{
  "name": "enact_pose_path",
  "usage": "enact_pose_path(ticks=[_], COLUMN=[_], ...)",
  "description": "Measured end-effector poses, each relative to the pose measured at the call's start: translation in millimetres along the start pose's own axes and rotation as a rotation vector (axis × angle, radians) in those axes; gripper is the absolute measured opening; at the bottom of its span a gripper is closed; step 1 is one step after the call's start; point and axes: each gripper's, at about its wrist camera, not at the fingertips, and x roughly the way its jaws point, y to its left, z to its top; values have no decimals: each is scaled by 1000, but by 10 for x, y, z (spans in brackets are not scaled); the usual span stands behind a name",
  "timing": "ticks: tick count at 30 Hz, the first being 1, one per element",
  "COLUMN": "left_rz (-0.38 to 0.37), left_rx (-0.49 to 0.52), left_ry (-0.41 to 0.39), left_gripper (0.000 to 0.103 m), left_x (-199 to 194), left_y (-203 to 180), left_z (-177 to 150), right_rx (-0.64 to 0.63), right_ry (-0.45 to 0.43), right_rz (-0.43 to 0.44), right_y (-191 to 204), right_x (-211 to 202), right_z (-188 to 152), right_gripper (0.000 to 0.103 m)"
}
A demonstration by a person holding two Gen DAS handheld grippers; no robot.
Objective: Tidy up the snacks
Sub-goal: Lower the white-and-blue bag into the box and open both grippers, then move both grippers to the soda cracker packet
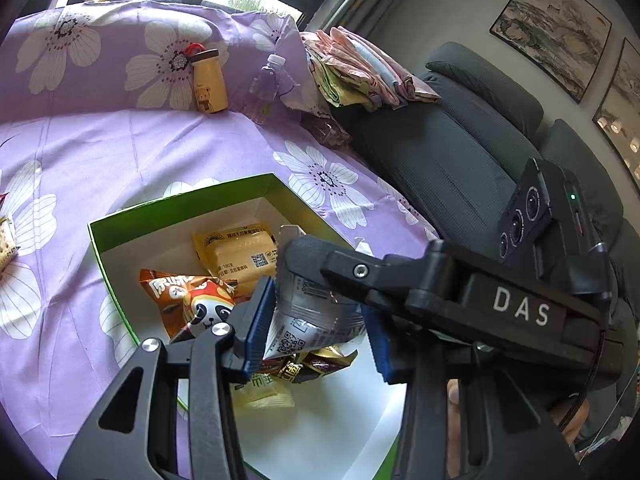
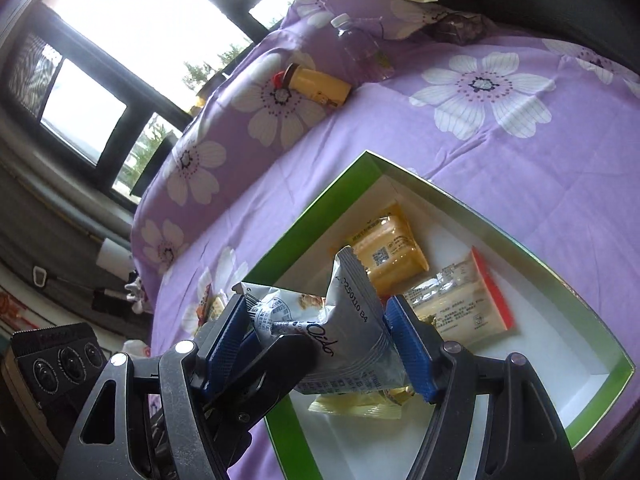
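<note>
A silver snack packet (image 1: 308, 312) is held between both grippers above the green box (image 1: 168, 210). My left gripper (image 1: 316, 326) has its blue pads on either side of the packet. My right gripper (image 2: 320, 332) is also closed on the same packet (image 2: 344, 332). The right gripper's body crosses the left wrist view (image 1: 460, 292). Inside the box lie a yellow packet (image 1: 236, 250), an orange panda packet (image 1: 192, 300), a dark wrapper (image 1: 312, 364) and a pale packet (image 1: 264, 394). The right wrist view shows the box (image 2: 320, 204), the yellow packet (image 2: 388, 252) and a red-edged packet (image 2: 464, 300).
The box sits on a purple flowered cloth (image 1: 120, 152). A yellow bear bottle (image 1: 208, 80) and a clear water bottle (image 1: 266, 88) lean at the back. Folded cloths (image 1: 360, 68) lie on a grey sofa (image 1: 460, 140). Another snack (image 1: 6, 236) lies at the left edge.
</note>
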Motion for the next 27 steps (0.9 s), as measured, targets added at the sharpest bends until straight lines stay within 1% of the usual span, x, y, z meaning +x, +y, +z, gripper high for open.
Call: enact_pose_path(ticks=[3,5,7,9,10,11,13,15,17,20,22,23,24,25,27], left_rz=[13,18,24,42,61,82,130,186,258,366,428,452,467,486,532], left_rx=[-4,-12,-15,-15,-13,-10,-5,-8,-24,-74,-115,-154,-201,-247,-307], left_ry=[12,9,13,9,-1,-17,-47,-66,-75,-108,-148,-181,-206,-206,-168], left_gripper=[43,45,47,53,62,70,79,83,89,92,93,96,96,96,96], left_x=[12,-34,-104,-210,-285,-366,-560,-764,-966,-1284,-1471,-1552,-1624,-1657,-1691], left_y=[26,51,84,134,167,205,309,456,642,984,1242,1388,1538,1686,1905], left_z=[-17,-19,-6,5,10,16,19,22,25,-3,-52,-94,-148,-177,-186], right_rx=[5,-4,-16,-30,-35,-40,-49,-58,-72,-115,-161,-190,-217,-242,-279], right_ry=[13,18,-7,-51,-72,-87,-109,-128,-143,-161,-167,-163,-159,-156,-145], right_rz=[-38,-40,-68,-119,-138,-154,-181,-202,-213,-219,-225,-226,-224,-218,-200], right_y=[-31,-15,18,52,62,75,93,120,181,321,449,526,607,686,830], right_x=[38,47,23,-32,-62,-89,-128,-156,-171,-171,-137,-99,-61,-23,60], right_z=[1,-7,-10,-12,-9,-11,-8,-10,-13,-42,-89,-118,-156,-194,-263], right_gripper=[73,74,76,79,81,81,81,81,81,81,82,82,82,82,82])
